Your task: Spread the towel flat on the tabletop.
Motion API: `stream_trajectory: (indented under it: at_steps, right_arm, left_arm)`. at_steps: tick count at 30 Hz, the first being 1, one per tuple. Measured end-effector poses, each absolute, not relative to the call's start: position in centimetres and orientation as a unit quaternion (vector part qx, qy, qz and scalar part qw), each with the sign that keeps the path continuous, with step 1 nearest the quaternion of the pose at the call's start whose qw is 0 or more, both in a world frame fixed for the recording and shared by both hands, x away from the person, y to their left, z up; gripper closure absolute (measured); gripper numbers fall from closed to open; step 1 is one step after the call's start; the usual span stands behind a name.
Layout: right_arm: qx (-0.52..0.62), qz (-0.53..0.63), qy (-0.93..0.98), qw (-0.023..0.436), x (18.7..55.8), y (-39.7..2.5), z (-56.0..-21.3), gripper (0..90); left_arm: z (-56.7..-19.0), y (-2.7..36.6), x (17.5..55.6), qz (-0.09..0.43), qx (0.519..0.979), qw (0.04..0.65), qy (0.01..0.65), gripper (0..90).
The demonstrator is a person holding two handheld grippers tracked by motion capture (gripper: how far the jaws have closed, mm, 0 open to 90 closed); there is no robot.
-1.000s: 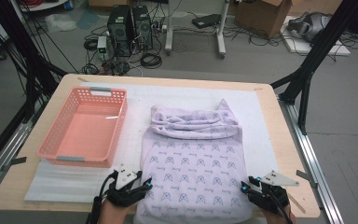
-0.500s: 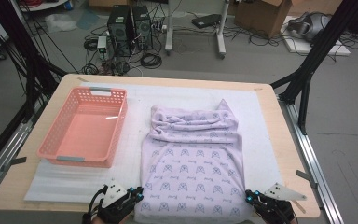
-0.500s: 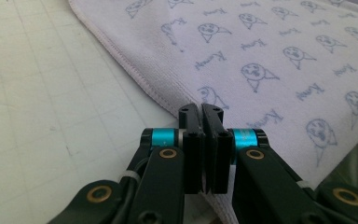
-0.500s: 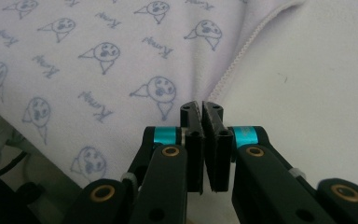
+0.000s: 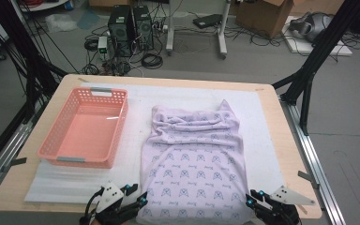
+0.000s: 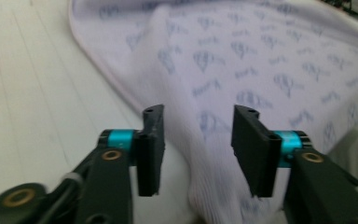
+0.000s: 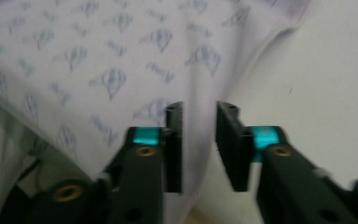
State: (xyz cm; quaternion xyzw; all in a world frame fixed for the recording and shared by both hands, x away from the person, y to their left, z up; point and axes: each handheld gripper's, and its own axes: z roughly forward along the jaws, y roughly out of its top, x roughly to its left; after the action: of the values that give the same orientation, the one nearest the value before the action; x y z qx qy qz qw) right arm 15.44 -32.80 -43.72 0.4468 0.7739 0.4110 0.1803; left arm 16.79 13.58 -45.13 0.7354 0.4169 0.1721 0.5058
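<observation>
At the counter's near edge, left tool (image 5: 143, 199) beside the near left corner of the lilac printed cloth (image 5: 194, 161), jaws parted with a wide gap; in the left gripper view, left tool (image 6: 198, 140) with the cloth (image 6: 242, 65) hem rising as a fold between the two black jaws, touching neither jaw clearly, so nothing gripped. At the near right corner of the cloth, right tool (image 5: 249, 200), grey three-cornered plate on top; in the right gripper view, right tool (image 7: 199, 140) with jaws standing a narrow gap apart, the cloth (image 7: 98, 60) edge running up toward and under the left jaw, bare white padding behind the right jaw; whether any fabric lies inside that gap, cannot tell, the picture being blurred. Under both tools and the cloth, a white foam mat (image 5: 267, 140) covering most of the counter (image 5: 290, 154). Cloth spread flat from the near edge toward the counter's middle, slightly right of centre, its far end bunched in loose folds with a small point sticking up at the far right corner. To the left of the cloth and apart from it, a pink plastic basket (image 5: 58, 154) on the mat, along the counter's left side, reaching toward the far left corner. Beyond the counter's far edge, on the floor, two black computer towers (image 5: 131, 23) amid tangled cables, and a cardboard box (image 5: 265, 14) farther right.
</observation>
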Motion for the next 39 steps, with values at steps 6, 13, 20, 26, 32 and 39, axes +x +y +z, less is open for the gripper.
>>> stream_trajectory:
  at_steps: [6, 13, 20, 26, 32, 39]
  right_arm:
    - [0.471, 0.384, 0.769, 0.199, 17.8, -31.8, -44.3, 56.6]
    - [0.465, 0.381, 0.778, 0.181, 18.5, -31.6, -45.1, 85.8]
    - [0.450, 0.380, 0.789, 0.176, 17.6, -31.7, -44.9, 87.3]
    - [0.441, 0.388, 0.793, 0.164, 16.2, -32.2, -44.5, 87.4]
    - [0.435, 0.390, 0.797, 0.153, 14.7, -32.2, -44.2, 80.1]
    - [0.462, 0.398, 0.769, 0.192, 16.3, -31.8, -43.5, 65.6]
  left_arm:
    - [-45.7, 13.1, 20.7, 0.146, 0.737, 0.477, 0.456, 45.8]
    - [-46.2, 11.8, 20.2, 0.184, 0.762, 0.454, 0.423, 76.2]
    - [-46.1, 12.4, 18.8, 0.162, 0.763, 0.459, 0.424, 86.6]
    - [-46.2, 13.3, 16.6, 0.152, 0.766, 0.470, 0.412, 86.4]
    - [-45.8, 13.7, 16.4, 0.150, 0.749, 0.489, 0.422, 66.8]
    - [-45.3, 13.5, 19.5, 0.148, 0.730, 0.496, 0.446, 55.0]
